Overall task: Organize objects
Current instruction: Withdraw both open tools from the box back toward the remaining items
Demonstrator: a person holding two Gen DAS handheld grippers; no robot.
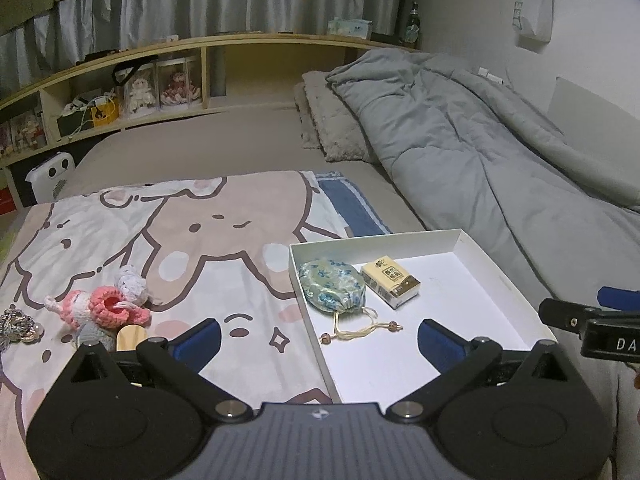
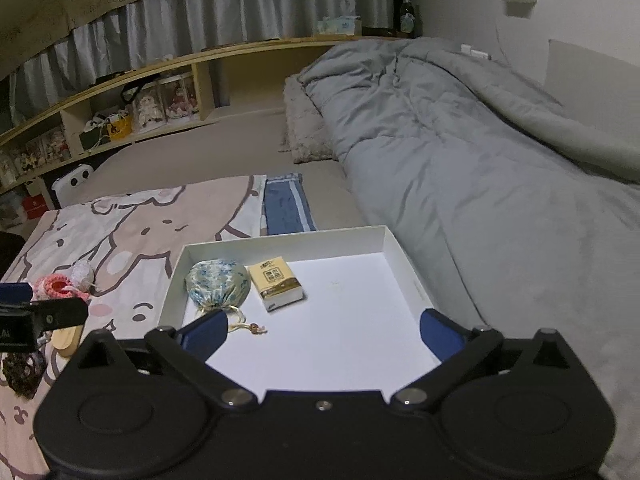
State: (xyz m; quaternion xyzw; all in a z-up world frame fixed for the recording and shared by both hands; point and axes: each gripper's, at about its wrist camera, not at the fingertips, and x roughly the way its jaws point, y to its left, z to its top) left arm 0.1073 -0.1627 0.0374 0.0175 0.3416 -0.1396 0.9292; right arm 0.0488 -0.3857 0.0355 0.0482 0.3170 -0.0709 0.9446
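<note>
Both tools, left tool [image 1: 318, 338] and right tool [image 2: 324, 334], spread wide, holding nothing. Pouch [image 1: 333, 287] and tissue pack [image 1: 391, 282] sit in the white box [image 1: 500, 276]. Crochet toys [image 1: 106, 304] at lower left could snag on a pad when grabbed.

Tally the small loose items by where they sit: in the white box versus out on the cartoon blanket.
In the white box: 2, floral drawstring pouch and tissue pack
On the cartoon blanket: 4, pink crochet toy, white crochet piece, wooden piece, dark hair tie
Total: 6

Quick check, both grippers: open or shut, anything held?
Left gripper: open, holding nothing, over the white tray's left edge.
Right gripper: open, holding nothing, over the tray floor.
</note>
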